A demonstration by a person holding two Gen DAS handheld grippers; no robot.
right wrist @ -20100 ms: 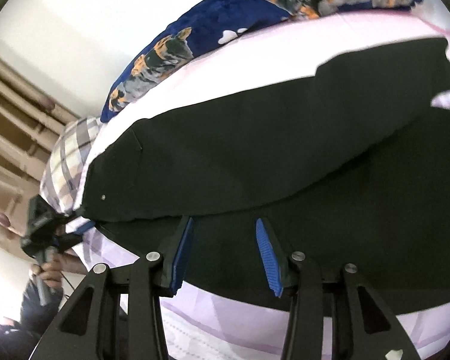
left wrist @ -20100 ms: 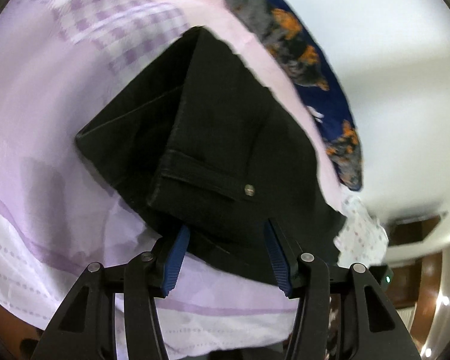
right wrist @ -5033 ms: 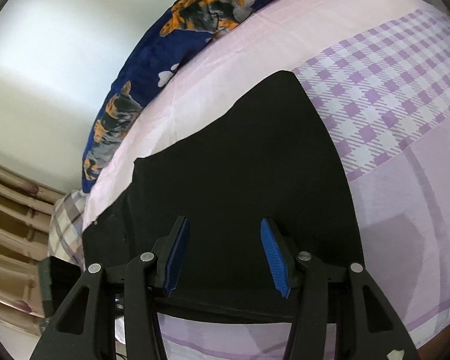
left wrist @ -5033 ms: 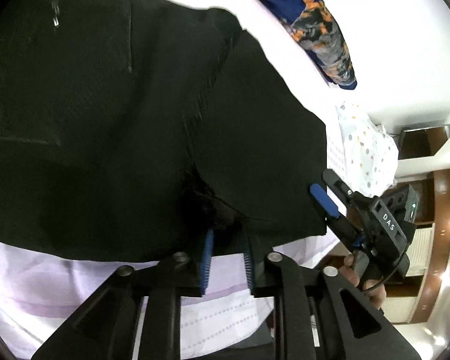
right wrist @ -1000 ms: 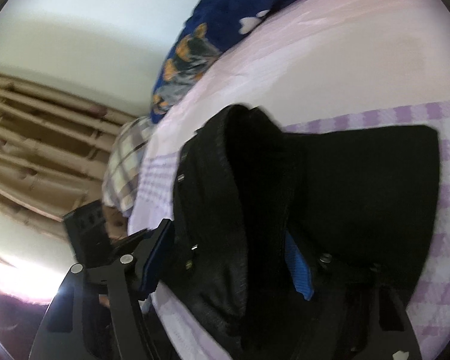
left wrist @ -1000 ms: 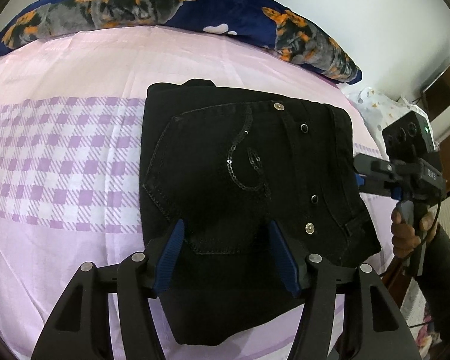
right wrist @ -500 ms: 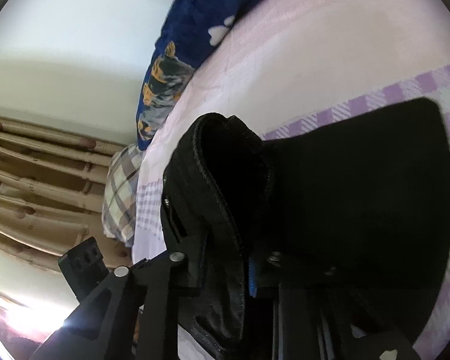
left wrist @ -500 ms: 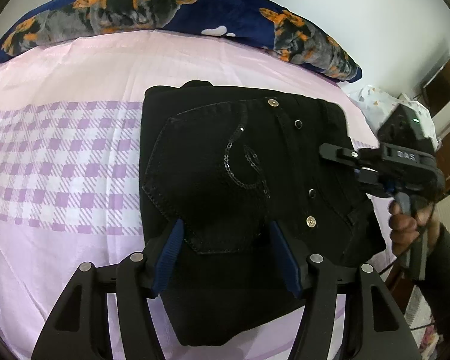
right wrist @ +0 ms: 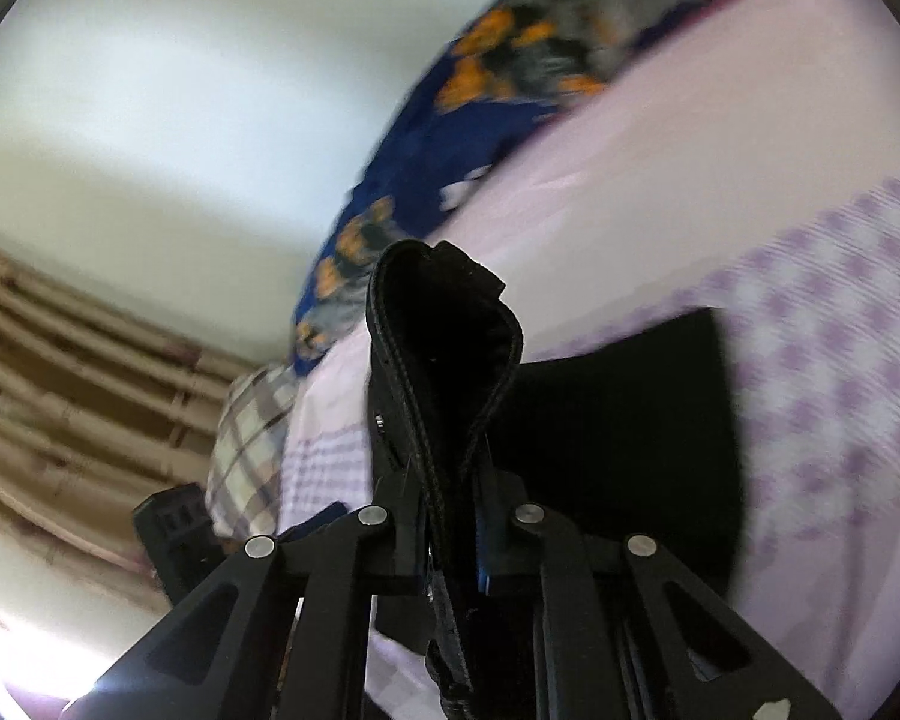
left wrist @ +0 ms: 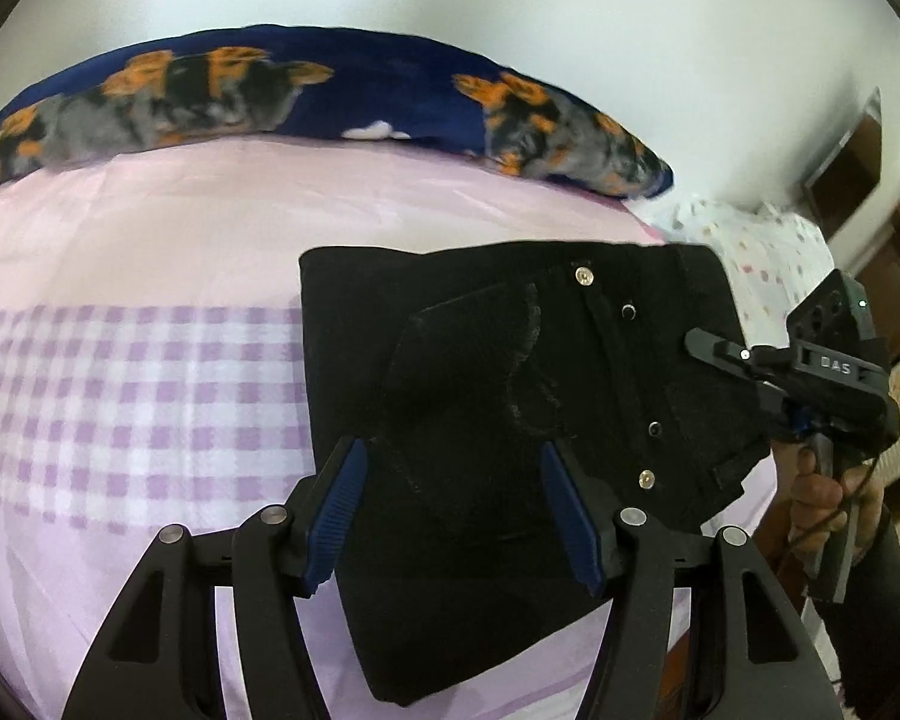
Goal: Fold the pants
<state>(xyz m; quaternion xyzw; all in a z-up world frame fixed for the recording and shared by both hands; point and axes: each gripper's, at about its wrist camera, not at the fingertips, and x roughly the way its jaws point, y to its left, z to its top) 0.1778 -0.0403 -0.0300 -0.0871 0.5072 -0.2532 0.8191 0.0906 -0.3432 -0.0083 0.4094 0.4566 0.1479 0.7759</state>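
The black pants lie folded into a compact block on the lilac bedsheet, back pocket and metal buttons facing up. My left gripper is open and empty, its blue pads hovering over the near part of the pants. My right gripper is shut on the waistband edge of the pants, which stands up in a loop between the fingers. In the left wrist view the right gripper holds the pants' right edge, lifted off the bed.
A dark blue pillow with orange and grey print lies along the far edge of the bed. A dotted white cloth sits at the right. A checked pillow and curtains are on the left in the right wrist view.
My right gripper has closed on the pants' waistband edge and lifted it. My left gripper has drawn back slightly and stays open.
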